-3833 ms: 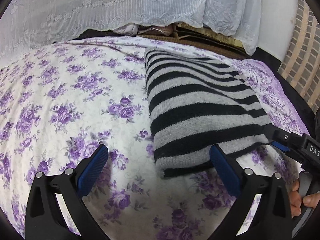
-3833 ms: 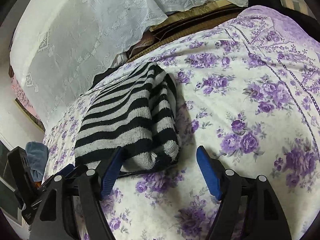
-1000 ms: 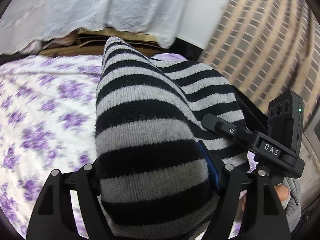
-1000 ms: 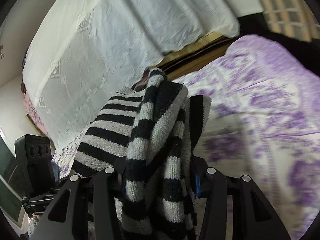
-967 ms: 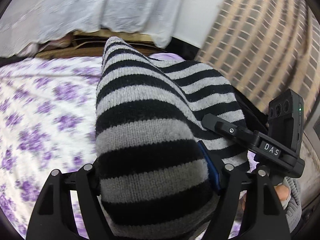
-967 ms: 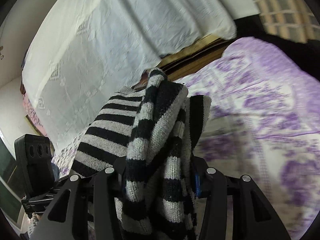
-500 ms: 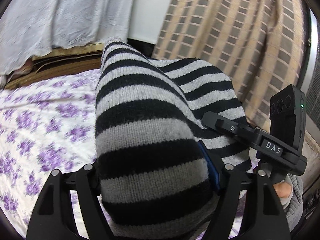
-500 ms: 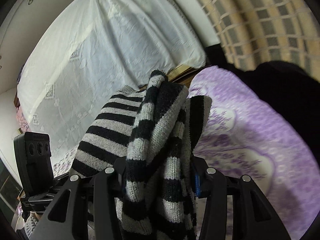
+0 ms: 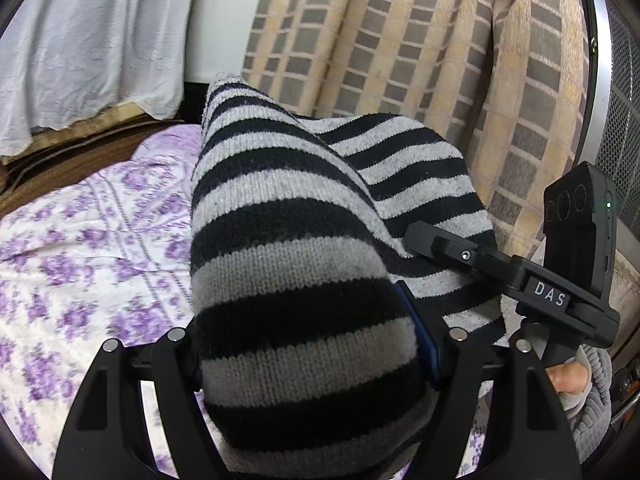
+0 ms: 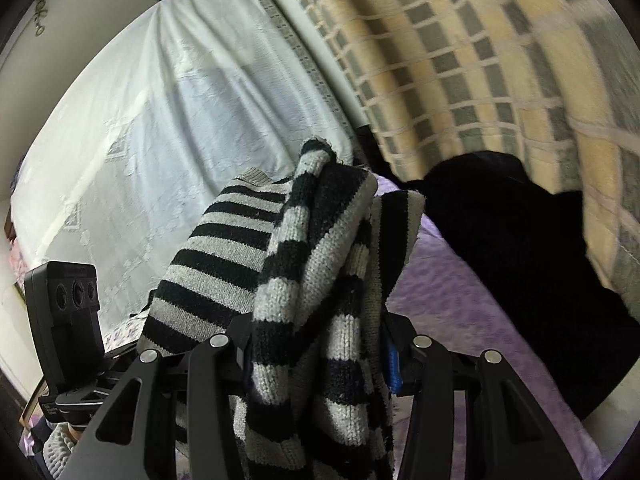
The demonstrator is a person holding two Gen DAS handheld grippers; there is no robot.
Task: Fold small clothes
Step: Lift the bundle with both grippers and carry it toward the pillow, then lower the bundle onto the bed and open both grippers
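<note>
Two grippers hold one folded striped sweater (image 9: 288, 240) between them, lifted above the bed cover (image 9: 80, 248) with purple flowers. The left gripper (image 9: 316, 344) is clamped on one end of the thick bundle; the black and grey knit fills the whole space between its jaws and bulges over them, so only the edge of one blue pad (image 9: 420, 340) shows. The right gripper (image 10: 320, 356) is clamped on the other end, where the folded layers stand upright between its jaws and some knit hangs down below them. In the left wrist view the right gripper (image 9: 500, 276) is seen from the side, pressed into the sweater, with a thumb (image 9: 568, 376) and a grey sleeve under it. Behind the sweater hangs a checked curtain (image 9: 400, 60), beside a white lace cloth (image 9: 80, 40). A black cloth (image 10: 520, 248) lies on the bed near the curtain.
</note>
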